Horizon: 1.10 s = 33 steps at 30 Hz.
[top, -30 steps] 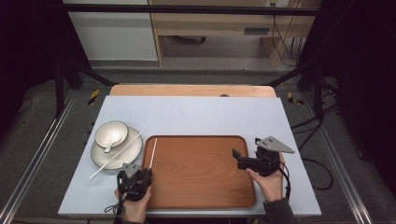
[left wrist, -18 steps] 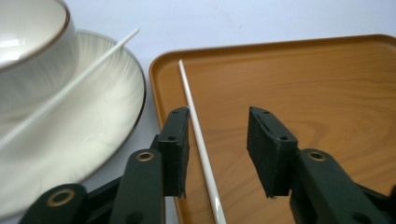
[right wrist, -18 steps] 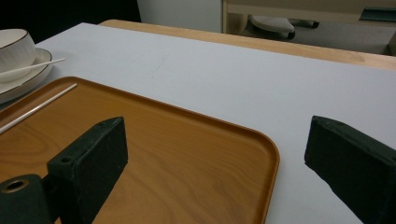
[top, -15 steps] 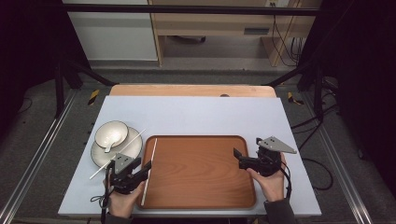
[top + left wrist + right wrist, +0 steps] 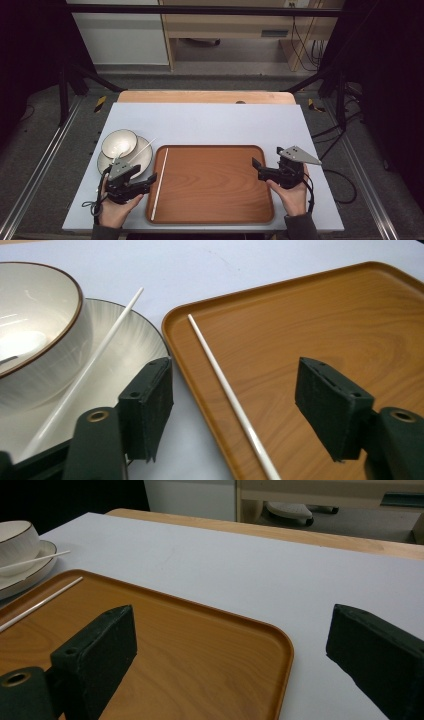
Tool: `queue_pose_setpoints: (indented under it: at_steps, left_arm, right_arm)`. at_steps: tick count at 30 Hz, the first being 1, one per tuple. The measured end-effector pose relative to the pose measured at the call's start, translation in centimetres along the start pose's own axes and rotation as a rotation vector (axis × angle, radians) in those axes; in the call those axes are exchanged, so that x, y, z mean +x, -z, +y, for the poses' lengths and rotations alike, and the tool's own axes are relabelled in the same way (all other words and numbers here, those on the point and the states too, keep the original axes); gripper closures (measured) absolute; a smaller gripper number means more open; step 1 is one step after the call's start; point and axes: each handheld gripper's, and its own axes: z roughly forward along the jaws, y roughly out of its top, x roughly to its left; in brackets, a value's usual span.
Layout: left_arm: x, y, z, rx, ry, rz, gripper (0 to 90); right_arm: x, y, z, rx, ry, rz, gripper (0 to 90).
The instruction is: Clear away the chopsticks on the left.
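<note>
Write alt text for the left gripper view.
A thin white chopstick lies along the left edge of a brown wooden tray, between the open black jaws of the left gripper, which have just been opening. Left of the tray, a second white chopstick rests on a white plate beside a white bowl.

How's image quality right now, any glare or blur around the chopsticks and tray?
High view: even light, dark surroundings, slightly soft; chopstick on the tray reads clearly. Left gripper view: sharp, with sheen on the bowl and plate. Right gripper view: near jaws a little soft, tray rim clear.
</note>
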Motion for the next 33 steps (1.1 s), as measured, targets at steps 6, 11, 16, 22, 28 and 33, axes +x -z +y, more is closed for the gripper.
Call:
queue_pose_setpoints:
  at_steps: [6,11,16,22,28,33]
  left_arm:
    - [1.2,1.0,-0.8,0.005,-0.078,0.003,26.5]
    - [2.4,1.7,-1.5,0.005,-0.076,0.004,24.1]
    - [3.7,1.9,-2.0,0.032,-0.116,0.019,23.3]
    - [5.1,2.0,-2.3,0.047,-0.112,0.039,24.6]
    - [6.8,1.7,-2.5,0.078,-0.103,0.077,29.8]
    - [8.1,1.1,-2.4,0.101,-0.108,0.089,35.8]
  right_arm:
    - [0.0,-0.1,-0.1,0.004,-0.001,-0.004,6.2]
    - [0.2,-0.4,-0.2,0.014,0.01,-0.002,6.2]
    - [0.1,-0.5,-0.3,0.023,0.012,-0.002,6.2]
    - [0.1,-0.5,-0.3,0.021,0.008,-0.002,6.2]
    - [0.2,-0.6,-0.3,0.024,0.014,0.0,6.2]
    - [0.2,-0.8,-0.4,0.028,0.019,-0.002,6.3]
